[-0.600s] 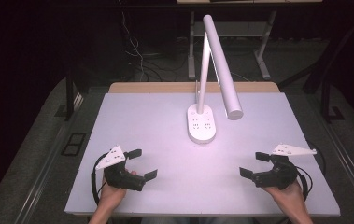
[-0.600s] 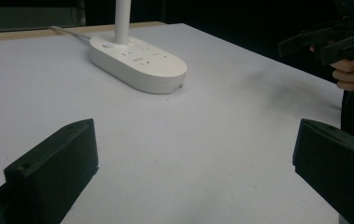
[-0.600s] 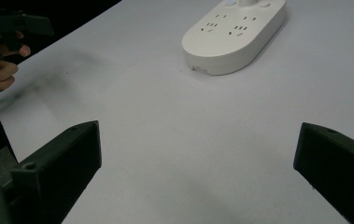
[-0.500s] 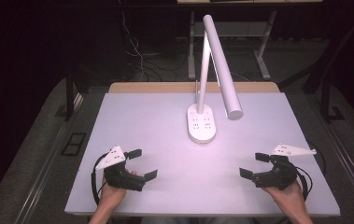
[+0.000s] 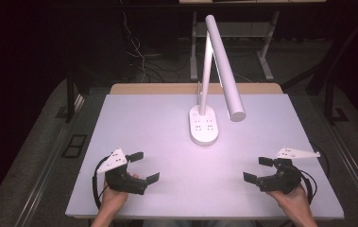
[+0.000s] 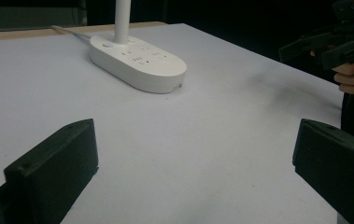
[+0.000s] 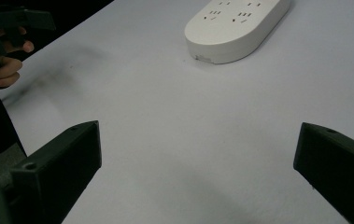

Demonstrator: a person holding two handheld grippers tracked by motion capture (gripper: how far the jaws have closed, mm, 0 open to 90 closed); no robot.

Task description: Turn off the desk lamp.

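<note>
The lamp (image 5: 204, 124) stands at the middle back of the counter (image 5: 139, 123), hard, smooth and bottom-heavy, best held by its thin post, while the left tool (image 5: 140, 166) and right tool (image 5: 257, 169) gape wide, holding nothing.

A smooth, matt, pale covering is seen across the counter (image 5: 157, 123), with a strip of bare wood-like board left exposed at its 12 o'clock edge. The lamp base (image 5: 203, 125), at 12 o'clock from the two tools, is moulded in white plastic with a soft satin sheen; its stem and head (image 5: 226, 80) are finished in smooth, silvery, metal-like material. The left tool (image 5: 144, 167) and the right tool (image 5: 257, 169) are made of black matt plastic, each topped by a light grey matt plate.
</note>
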